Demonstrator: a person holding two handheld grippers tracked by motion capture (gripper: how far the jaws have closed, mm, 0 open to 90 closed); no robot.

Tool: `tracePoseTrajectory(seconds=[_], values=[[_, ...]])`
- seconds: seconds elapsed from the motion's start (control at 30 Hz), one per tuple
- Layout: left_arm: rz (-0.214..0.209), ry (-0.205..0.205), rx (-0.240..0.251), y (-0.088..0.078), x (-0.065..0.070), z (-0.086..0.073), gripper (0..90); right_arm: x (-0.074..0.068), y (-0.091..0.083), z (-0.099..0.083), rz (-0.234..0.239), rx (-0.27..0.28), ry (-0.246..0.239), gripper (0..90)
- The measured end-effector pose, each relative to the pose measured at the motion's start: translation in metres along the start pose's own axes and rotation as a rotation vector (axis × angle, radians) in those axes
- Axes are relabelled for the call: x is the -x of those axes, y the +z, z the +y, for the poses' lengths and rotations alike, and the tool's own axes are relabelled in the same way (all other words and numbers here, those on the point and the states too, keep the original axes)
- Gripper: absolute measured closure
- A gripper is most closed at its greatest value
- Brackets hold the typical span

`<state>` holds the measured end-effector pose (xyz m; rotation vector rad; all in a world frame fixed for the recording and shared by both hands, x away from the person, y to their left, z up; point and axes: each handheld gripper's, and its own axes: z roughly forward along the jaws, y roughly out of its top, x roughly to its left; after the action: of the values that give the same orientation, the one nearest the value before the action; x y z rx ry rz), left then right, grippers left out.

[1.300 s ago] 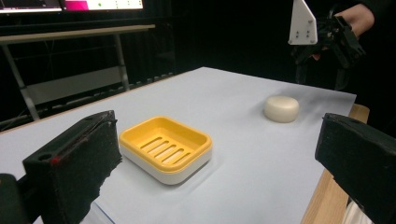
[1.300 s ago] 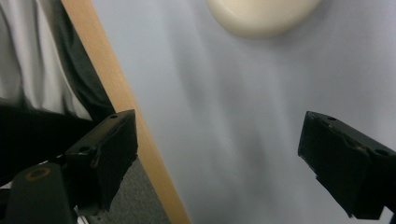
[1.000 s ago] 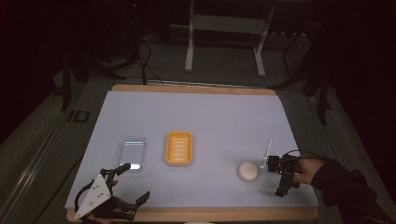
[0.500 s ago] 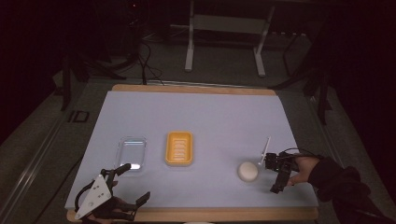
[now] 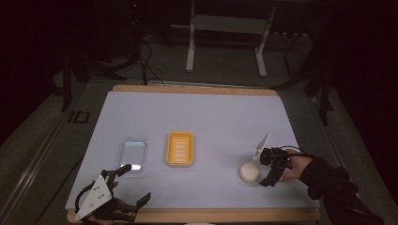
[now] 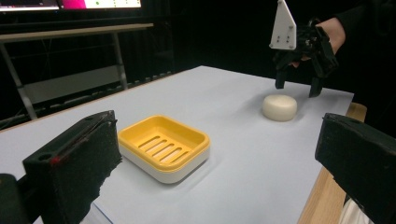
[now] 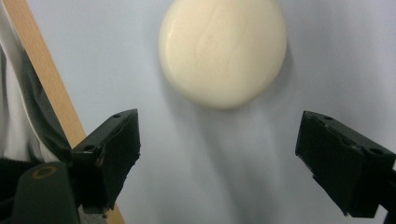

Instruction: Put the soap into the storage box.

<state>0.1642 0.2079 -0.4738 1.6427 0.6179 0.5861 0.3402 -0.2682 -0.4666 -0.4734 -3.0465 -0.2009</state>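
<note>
The step in hand looks like the approach to a pick-up: the right tongs hang just beside a round cream bar of soap that lies flat on the pale worktop, near its front right corner. In the right gripper view the two black jaws stand wide apart with the soap ahead of them and not yet between them, so nothing is gripped. The likely goal is the yellow soap dish, which sits empty near the middle of the worktop, well apart from the soap. A clear plastic lid or tray lies just to the left of the dish.

The next move seems to call for a short advance and drop so that the jaws straddle the bar, then a close across its sides; the rounded, smooth shape may slip if it is caught off-centre.

The left tongs rest at the front left edge, jaws spread and empty, facing the dish.

Compared with a second ago, the right tongs have moved left and closer to the soap, while the left tongs, dish and soap have kept their places.
</note>
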Motion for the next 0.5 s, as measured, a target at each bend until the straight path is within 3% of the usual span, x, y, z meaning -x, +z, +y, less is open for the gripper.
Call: tracePoseTrajectory(seconds=[0.17,0.3,0.5], values=[[-0.001,0.000,0.001,0.000,0.000,0.000,0.1,0.001,0.005,0.002,-0.013,0.009,-0.005,13.7],[-0.002,0.001,0.000,0.000,0.000,0.000,0.1,0.001,0.009,0.004,0.009,0.036,-0.021,14.7],[-0.003,0.002,-0.002,0.000,0.000,0.000,0.1,0.001,0.018,0.009,0.003,0.053,-0.039,14.7]])
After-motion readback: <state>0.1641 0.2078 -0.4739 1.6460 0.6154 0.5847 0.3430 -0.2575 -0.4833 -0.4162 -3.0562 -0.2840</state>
